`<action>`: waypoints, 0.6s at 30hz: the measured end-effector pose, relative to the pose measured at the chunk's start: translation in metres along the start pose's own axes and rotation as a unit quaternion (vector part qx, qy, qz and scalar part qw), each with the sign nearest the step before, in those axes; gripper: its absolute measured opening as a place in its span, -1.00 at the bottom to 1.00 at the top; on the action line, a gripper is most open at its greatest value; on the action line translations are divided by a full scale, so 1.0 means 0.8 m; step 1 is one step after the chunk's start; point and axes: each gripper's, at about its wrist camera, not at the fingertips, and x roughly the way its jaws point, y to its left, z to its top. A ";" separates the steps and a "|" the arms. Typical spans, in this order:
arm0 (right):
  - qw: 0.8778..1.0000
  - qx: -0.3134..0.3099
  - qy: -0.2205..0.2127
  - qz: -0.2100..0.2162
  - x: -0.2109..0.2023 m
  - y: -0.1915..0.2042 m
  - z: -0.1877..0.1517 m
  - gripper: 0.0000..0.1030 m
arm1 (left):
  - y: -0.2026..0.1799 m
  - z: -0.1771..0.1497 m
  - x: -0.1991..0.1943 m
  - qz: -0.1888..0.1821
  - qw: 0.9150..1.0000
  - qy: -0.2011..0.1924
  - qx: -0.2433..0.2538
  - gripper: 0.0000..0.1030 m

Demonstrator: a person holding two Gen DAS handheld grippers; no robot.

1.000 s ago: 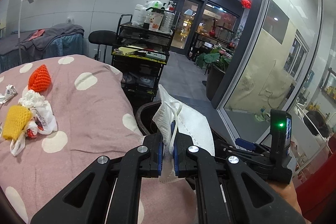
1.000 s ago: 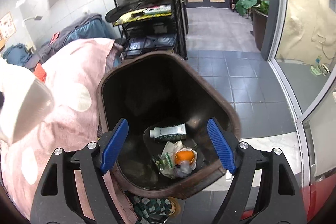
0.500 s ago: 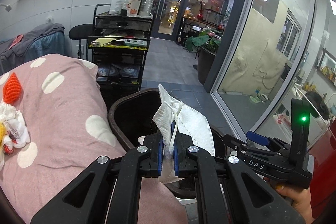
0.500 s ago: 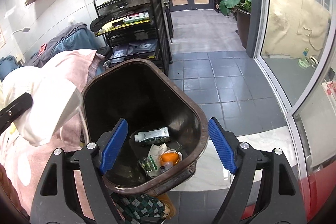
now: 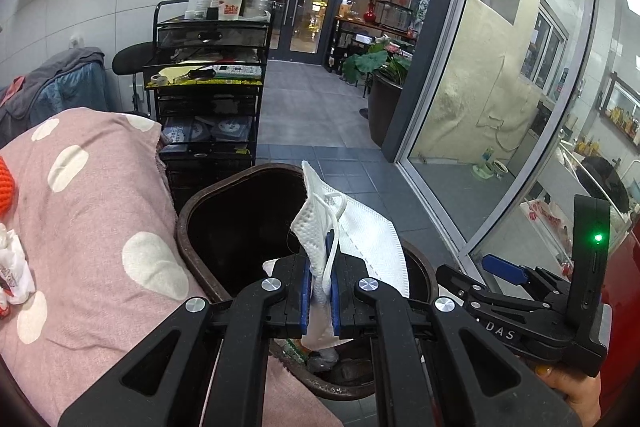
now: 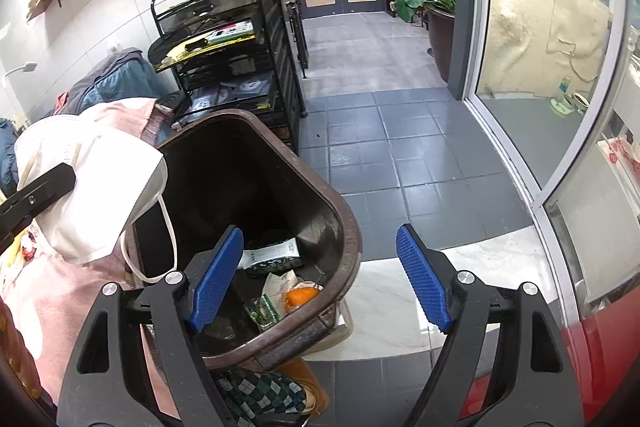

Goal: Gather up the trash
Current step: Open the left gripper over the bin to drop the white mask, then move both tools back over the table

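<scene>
Bed (image 5: 100, 195): pink cover with white dots, filling the left; some trash lies at its left edge.

Cart (image 5: 208, 99): black, tiered, far behind the bin, bottles on top.

Bin (image 5: 192, 227): dark brown, open, on the floor just beside the bed's right edge. In my right wrist view a carton, wrappers and something orange lie at its bottom.

My right gripper (image 6: 320, 275): jaws spread wide, nothing between the blue pads, hanging over the bin's near right rim.

My left gripper (image 5: 320, 291): clenched on the mask, poised over the bin's near side.

Mask (image 5: 360, 235): white, folded, pinched at its near end between my left pads, the rest sticking up and to the right over the bin's mouth; an ear loop dangles toward the opening.
</scene>
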 end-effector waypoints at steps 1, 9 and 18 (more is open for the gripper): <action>1.000 0.000 0.000 -0.002 0.000 -0.003 0.000 0.52 | 0.000 0.001 0.002 0.000 1.000 0.000 -0.001 -0.80; 1.000 0.001 -0.004 -0.020 -0.003 -0.009 0.002 0.65 | 0.004 -0.002 0.008 0.012 1.000 -0.005 -0.001 0.61; 1.000 -0.002 -0.009 -0.009 -0.008 0.002 0.005 0.69 | 0.012 -0.010 -0.027 0.014 0.999 -0.032 -0.007 0.88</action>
